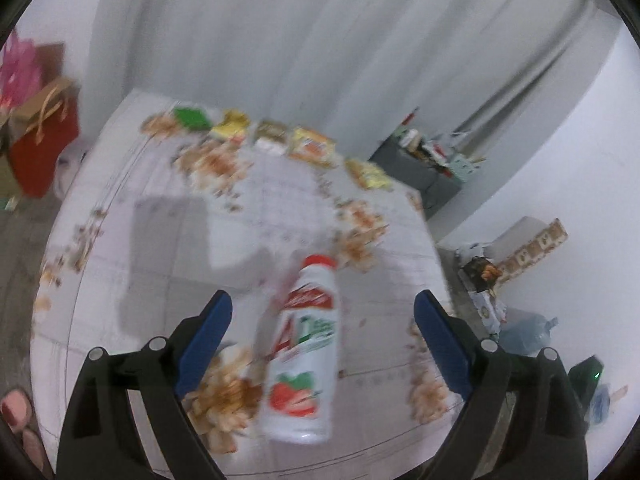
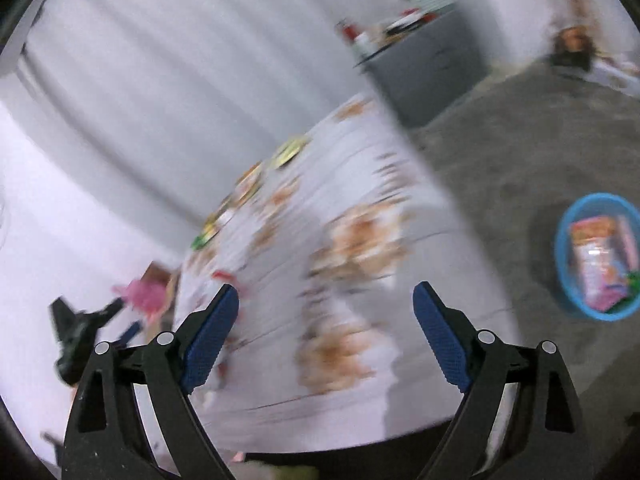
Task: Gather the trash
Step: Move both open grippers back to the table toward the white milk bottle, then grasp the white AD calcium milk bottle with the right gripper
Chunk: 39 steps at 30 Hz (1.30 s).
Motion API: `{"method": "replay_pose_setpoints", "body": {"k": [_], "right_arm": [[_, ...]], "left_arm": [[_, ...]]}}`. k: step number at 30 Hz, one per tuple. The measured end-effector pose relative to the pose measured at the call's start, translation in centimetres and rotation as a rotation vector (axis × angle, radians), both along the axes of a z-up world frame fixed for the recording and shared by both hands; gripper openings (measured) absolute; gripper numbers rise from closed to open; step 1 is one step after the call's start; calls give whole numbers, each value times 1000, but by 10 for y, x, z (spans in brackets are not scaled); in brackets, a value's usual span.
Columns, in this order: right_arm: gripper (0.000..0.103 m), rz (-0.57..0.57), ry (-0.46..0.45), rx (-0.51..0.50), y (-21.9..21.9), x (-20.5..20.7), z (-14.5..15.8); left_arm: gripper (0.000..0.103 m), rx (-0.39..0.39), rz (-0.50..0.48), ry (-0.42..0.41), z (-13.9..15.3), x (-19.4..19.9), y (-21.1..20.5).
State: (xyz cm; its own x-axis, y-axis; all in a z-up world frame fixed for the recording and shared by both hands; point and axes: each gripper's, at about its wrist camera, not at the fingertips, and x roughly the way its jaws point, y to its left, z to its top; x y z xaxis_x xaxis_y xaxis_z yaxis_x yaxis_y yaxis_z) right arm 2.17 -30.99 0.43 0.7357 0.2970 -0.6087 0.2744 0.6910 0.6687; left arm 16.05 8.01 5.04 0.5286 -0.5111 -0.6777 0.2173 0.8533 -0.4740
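Note:
A white drink bottle (image 1: 302, 356) with a red cap and a strawberry picture lies on the flowered tablecloth (image 1: 168, 248) in the left wrist view. My left gripper (image 1: 323, 306) is open and the bottle lies between its blue fingers, not gripped. Several snack packets (image 1: 310, 146) line the table's far edge. My right gripper (image 2: 326, 300) is open and empty above the table's right part; this view is blurred. A blue basket (image 2: 568, 280) with wrappers in it stands on the floor to the right. The left gripper (image 2: 80, 336) also shows at the left.
A red gift bag (image 1: 44, 148) stands on the floor left of the table. A grey cabinet (image 1: 420, 172) with clutter stands behind the table, and boxes and a water jug (image 1: 528, 334) lie on the floor at the right. White curtains hang behind.

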Motion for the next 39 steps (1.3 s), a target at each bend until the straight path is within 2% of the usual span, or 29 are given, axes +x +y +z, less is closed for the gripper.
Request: {"method": "replay_pose_setpoints", "body": {"k": [4, 10, 15, 19, 22, 23, 30, 34, 39], "right_arm": [[85, 190, 15, 95, 60, 67, -4], [85, 351, 167, 122, 137, 154, -30], [85, 365, 323, 59, 175, 187, -56], [78, 394, 366, 11, 198, 199, -69], [69, 404, 354, 25, 201, 202, -73], [61, 412, 345, 52, 199, 201, -74], [60, 405, 242, 165, 171, 174, -56], [59, 364, 182, 193, 145, 152, -40], [59, 244, 123, 133, 100, 113, -19]], "left_arm": [[90, -23, 36, 52, -21, 4, 21], [90, -33, 88, 47, -24, 0, 52], [90, -41, 114, 62, -29, 0, 72], [90, -44, 129, 77, -35, 0, 80], [90, -51, 130, 88, -38, -1, 82], [90, -51, 128, 88, -38, -1, 81], [90, -48, 102, 82, -38, 2, 70], [90, -39, 62, 79, -40, 8, 53], [90, -7, 4, 80, -49, 23, 23]]}}
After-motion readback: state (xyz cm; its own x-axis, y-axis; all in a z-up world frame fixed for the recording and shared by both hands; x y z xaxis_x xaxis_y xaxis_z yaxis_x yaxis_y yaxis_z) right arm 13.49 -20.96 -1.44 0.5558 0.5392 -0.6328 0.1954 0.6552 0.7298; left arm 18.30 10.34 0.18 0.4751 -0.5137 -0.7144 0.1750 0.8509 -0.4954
